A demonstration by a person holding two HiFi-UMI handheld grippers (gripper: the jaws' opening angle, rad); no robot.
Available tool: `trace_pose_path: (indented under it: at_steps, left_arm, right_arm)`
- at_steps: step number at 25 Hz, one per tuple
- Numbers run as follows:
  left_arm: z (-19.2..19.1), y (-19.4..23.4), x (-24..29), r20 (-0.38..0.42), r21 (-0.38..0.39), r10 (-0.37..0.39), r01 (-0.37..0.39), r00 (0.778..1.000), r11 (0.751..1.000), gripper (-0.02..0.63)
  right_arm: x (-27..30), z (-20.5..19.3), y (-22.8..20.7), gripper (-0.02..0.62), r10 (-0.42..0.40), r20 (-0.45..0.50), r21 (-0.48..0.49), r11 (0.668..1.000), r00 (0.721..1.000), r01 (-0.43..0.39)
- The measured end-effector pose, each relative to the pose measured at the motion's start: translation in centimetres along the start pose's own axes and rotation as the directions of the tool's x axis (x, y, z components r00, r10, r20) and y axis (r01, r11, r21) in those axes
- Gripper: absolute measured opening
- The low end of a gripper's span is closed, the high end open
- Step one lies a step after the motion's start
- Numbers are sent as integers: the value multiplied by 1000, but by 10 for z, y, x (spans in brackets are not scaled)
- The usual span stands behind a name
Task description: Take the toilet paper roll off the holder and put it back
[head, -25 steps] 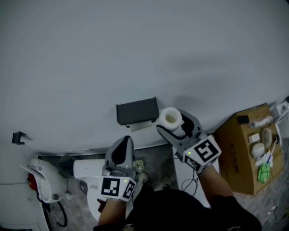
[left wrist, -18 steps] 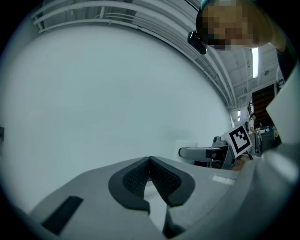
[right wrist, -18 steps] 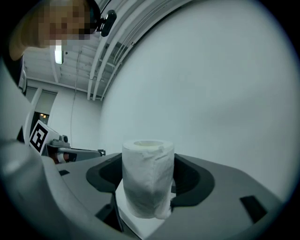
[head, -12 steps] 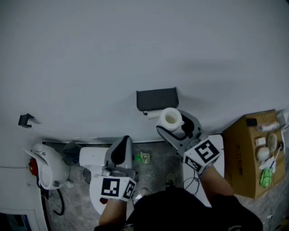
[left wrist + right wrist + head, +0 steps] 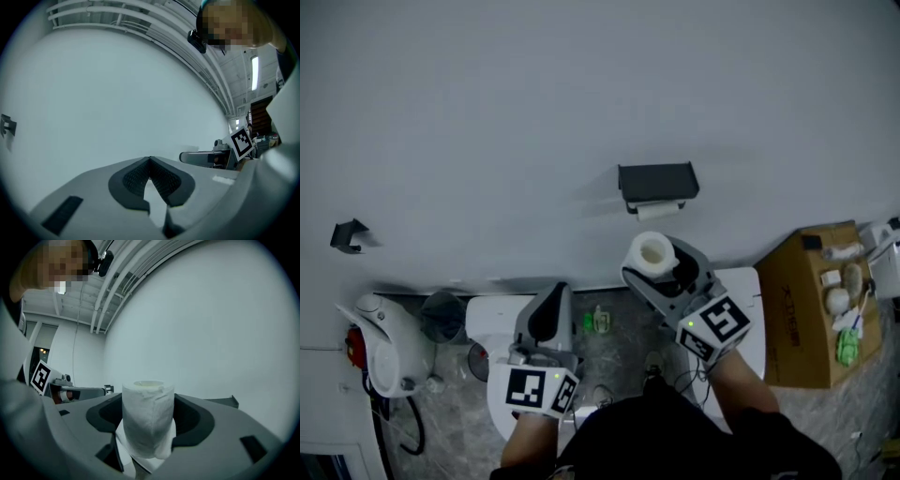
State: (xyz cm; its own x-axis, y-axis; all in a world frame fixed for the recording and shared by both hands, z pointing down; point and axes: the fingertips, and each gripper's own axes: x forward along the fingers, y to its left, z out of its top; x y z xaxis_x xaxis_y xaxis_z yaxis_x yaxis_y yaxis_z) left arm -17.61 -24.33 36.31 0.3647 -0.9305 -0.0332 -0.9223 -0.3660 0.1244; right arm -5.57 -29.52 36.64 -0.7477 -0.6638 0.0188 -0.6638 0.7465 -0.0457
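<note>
Here the right gripper (image 5: 660,270) is clamped across the soft flanks of the toilet paper roll (image 5: 148,418), which stands upright, off and below the wall holder (image 5: 657,182). Light and squashy, it likely dents easily, so a mid-height grip seems safest. The left gripper (image 5: 150,163) is closed and empty.

Mottled grey stone floor (image 5: 623,349) at the foot of a plain white wall (image 5: 581,94). Standing on it, left to right:
- a white rounded appliance (image 5: 389,342) with a red part, and a black hose (image 5: 411,427) beside it
- a dark round container (image 5: 442,319)
- a white box-shaped unit (image 5: 495,322)
- a small green object (image 5: 598,322)
- a white flat panel (image 5: 750,309)
- a cardboard box (image 5: 797,319) just beside the panel, with small items on top

A dark holder (image 5: 658,181) is fixed to the wall.
</note>
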Motion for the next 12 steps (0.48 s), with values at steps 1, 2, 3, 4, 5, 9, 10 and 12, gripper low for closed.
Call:
trace_pose_path:
  at_steps: [1, 2, 3, 4, 5, 9, 10, 12]
  left_arm:
    - [1, 2, -9, 5, -4, -12, 12, 1000, 1000, 3]
    - [3, 3, -18, 10, -8, -27, 27, 1000, 1000, 3]
    - [3, 4, -26, 14, -13, -43, 43, 999, 999, 3]
    - [4, 4, -34, 18, -18, -60, 60, 998, 998, 3]
    - [4, 3, -40, 22, -22, -78, 78, 997, 997, 3]
    - [1, -4, -57, 20, -39, -149, 150, 989, 988, 3]
    - [-2, -7, -60, 15, -45, -167, 167, 986, 985, 3]
    - [-7, -15, -61, 2, -60, -200, 200, 980, 978, 3]
  right_arm:
    - [-2, 1, 10, 307, -11, 2, -8, 1000, 1000, 11]
    - [-5, 3, 20, 307, -22, 5, -15, 1000, 1000, 22]
    - [-9, 5, 30, 307, -34, 8, -21, 999, 999, 34]
    - [-13, 6, 39, 307, -49, 10, -27, 998, 999, 49]
    - [-18, 7, 47, 307, -65, 11, -33, 997, 998, 65]
    - [-39, 6, 69, 307, -130, 5, -50, 990, 991, 130]
    - [-45, 4, 72, 307, -148, -1, -51, 988, 989, 147]
    - [-58, 1, 76, 307, -180, -13, -55, 982, 984, 179]
